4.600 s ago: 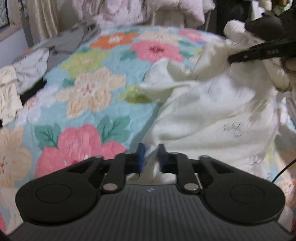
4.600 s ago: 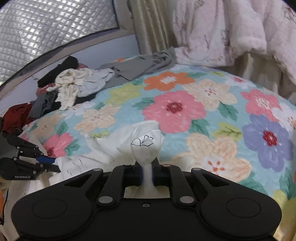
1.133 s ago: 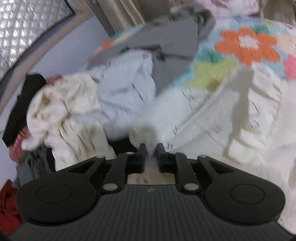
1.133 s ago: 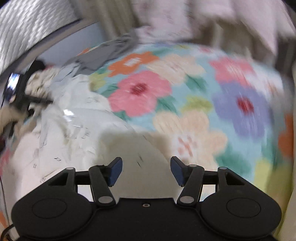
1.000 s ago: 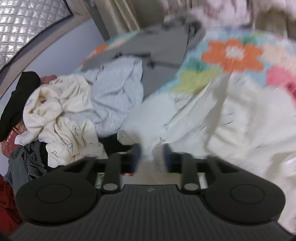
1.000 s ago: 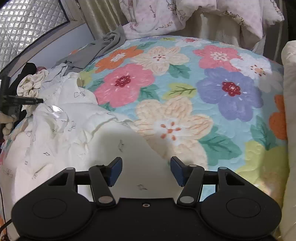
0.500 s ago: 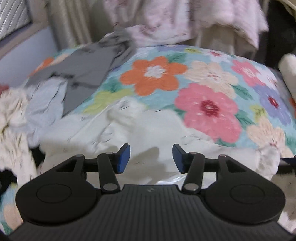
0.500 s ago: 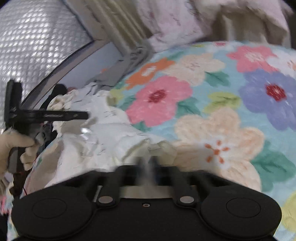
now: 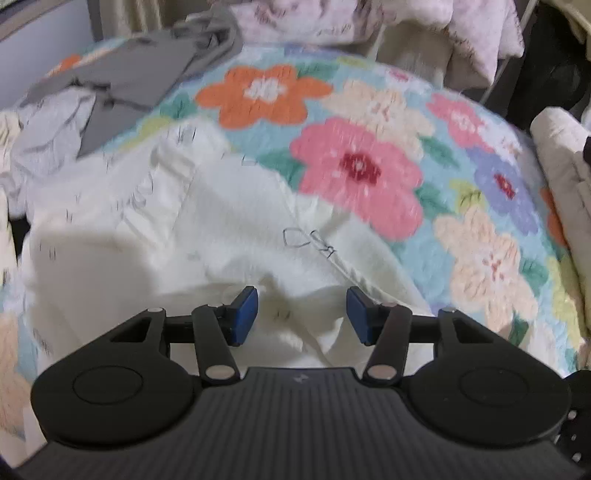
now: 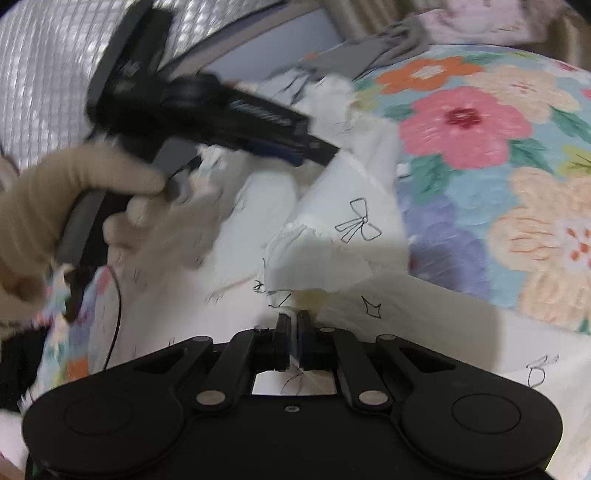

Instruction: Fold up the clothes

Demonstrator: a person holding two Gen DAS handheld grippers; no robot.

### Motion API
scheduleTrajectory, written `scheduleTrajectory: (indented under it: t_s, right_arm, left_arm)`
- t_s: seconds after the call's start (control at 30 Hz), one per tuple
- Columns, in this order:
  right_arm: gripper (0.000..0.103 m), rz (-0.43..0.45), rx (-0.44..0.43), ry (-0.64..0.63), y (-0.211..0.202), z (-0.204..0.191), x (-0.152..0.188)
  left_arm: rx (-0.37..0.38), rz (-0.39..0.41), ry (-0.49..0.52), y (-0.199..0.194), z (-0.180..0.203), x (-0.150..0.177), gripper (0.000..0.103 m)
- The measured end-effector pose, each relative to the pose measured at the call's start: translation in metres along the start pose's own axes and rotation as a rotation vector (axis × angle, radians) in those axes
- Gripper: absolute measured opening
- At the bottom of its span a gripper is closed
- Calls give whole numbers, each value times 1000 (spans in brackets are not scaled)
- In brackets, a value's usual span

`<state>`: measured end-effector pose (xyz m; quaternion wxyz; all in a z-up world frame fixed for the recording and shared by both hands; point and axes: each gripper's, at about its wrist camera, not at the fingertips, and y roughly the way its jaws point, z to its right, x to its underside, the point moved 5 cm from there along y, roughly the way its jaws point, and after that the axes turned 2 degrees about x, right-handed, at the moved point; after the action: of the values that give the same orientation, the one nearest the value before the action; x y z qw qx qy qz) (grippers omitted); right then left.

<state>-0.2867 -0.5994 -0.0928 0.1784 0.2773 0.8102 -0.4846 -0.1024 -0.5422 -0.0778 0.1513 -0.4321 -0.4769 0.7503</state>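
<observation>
A cream-white garment with small black bow prints (image 9: 207, 221) lies spread on the flowered quilt (image 9: 358, 170). My left gripper (image 9: 301, 317) is open, its blue pads just above the cloth and holding nothing. My right gripper (image 10: 293, 325) is shut on a gathered fold of the white garment (image 10: 332, 251). In the right wrist view the left gripper (image 10: 314, 147) shows at upper left, held by a gloved hand (image 10: 74, 192) over the garment's far part.
A grey garment (image 9: 129, 74) and a pale grey one (image 9: 48, 129) lie at the quilt's back left. Pink bedding (image 9: 369, 18) hangs behind the bed. A cream cushion (image 9: 565, 166) sits at the right edge.
My left gripper has let go of the garment, opened, and swung toward the right. My right gripper, open a second ago, has shut on a fold of the white garment.
</observation>
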Motion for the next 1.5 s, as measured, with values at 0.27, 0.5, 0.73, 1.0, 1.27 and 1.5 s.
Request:
scheduleTrajectory:
  t_s: [0.27, 0.5, 0.73, 1.0, 1.27, 1.5]
  right_arm:
    - [9, -126, -69, -115, 19, -34, 13]
    - [10, -152, -46, -105, 25, -29, 16]
    - [37, 56, -86, -68, -31, -43, -13]
    - [57, 139, 112, 67, -33, 19, -21]
    - [20, 114, 63, 80, 11, 30, -25]
    - [15, 91, 56, -95, 22, -13, -8]
  left_arm:
    - [21, 41, -150, 1, -20, 10, 55]
    - [92, 65, -197, 9, -13, -3, 57]
    - [170, 27, -251, 18, -18, 7, 43]
    - [150, 11, -143, 10, -22, 32, 1]
    - [69, 7, -30, -5, -26, 52, 2]
    - [116, 82, -141, -32, -44, 39, 13]
